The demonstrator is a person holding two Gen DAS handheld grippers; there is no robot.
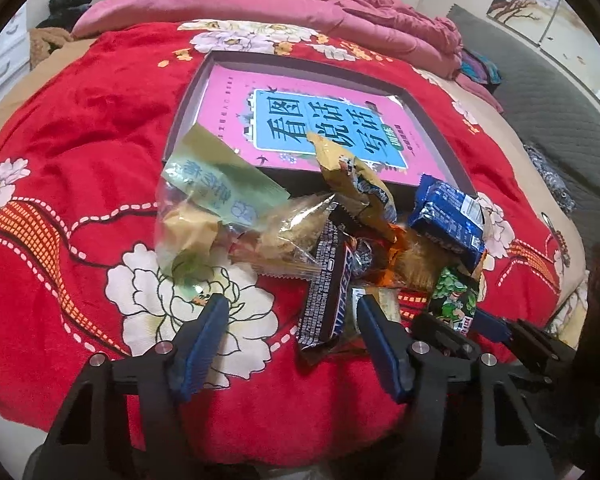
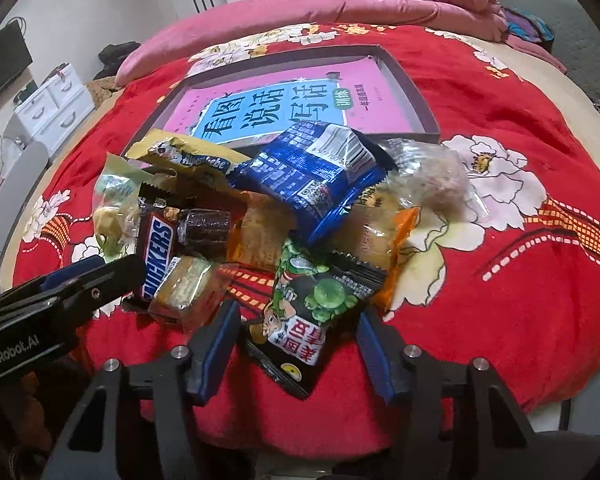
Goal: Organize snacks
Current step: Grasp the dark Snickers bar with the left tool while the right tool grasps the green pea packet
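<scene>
A heap of snack packets lies on the red flowered blanket [image 1: 80,160] in front of a shallow dark box [image 1: 188,92] that holds a pink book [image 1: 300,120]. My left gripper [image 1: 290,312] is open; a Snickers bar [image 1: 328,292] lies between its fingers, close to the right one and apart from the left one. My right gripper [image 2: 296,320] straddles a green pea packet [image 2: 312,312] that lies flat on the blanket, its blue pads [image 2: 224,332] close beside the packet's edges without squeezing it. The left gripper [image 2: 100,276] shows next to the Snickers bar [image 2: 158,256].
The heap also holds a blue packet [image 2: 312,172], a yellow packet [image 2: 188,152], clear-wrapped cakes [image 1: 284,240] and a green-labelled bag [image 1: 216,188]. Pink bedding [image 1: 380,12] is bunched behind the box. White drawers [image 2: 56,104] stand to the left of the bed.
</scene>
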